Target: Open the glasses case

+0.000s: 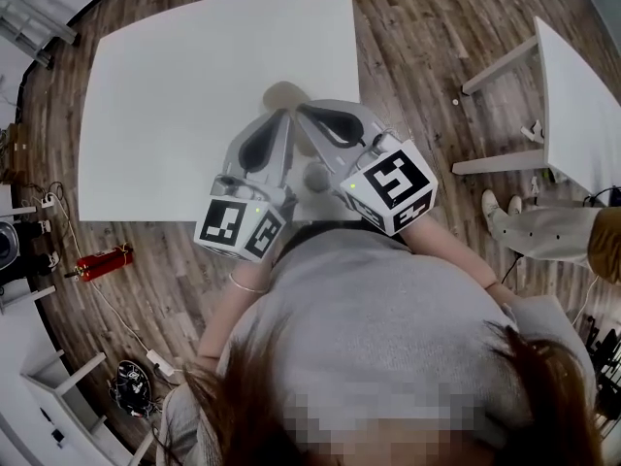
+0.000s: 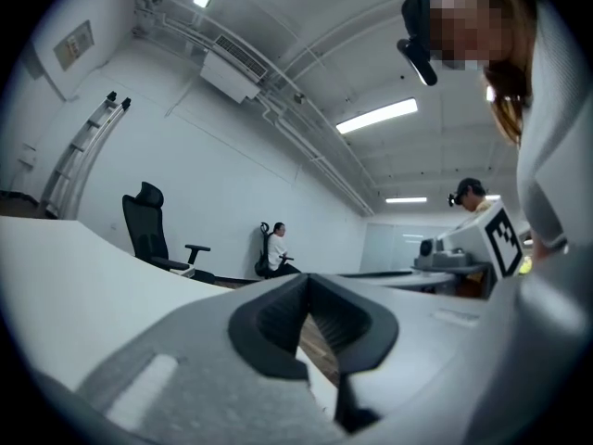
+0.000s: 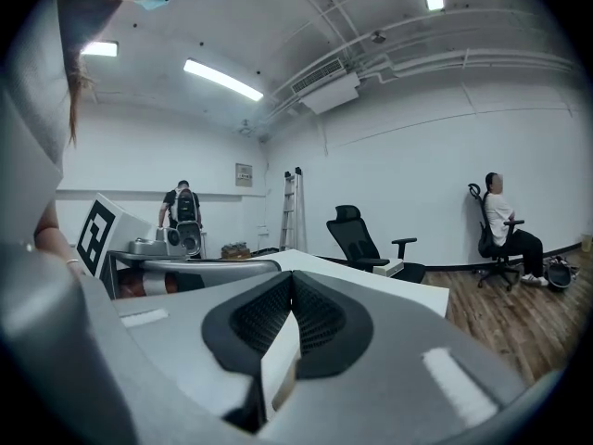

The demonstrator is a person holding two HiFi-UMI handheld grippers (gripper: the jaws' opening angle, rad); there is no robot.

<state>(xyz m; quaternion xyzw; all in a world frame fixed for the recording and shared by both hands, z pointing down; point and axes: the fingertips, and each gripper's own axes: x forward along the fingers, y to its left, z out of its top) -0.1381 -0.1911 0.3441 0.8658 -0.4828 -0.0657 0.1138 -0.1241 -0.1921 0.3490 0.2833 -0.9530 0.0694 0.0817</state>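
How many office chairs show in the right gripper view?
2: an empty black chair just past the table, and a second chair near the right with a person sitting in it. More may be hidden.

floor: wood planks | walls: white | ceiling: lit strip lights, air unit | furniture: white tabletop, second white table, black office chair, ladder against wall

Clad in a grey top, thin bangle on the left wrist. Light grey shells on left gripper and right gripper; black ribbed pads; white cubes printed with black square markers.
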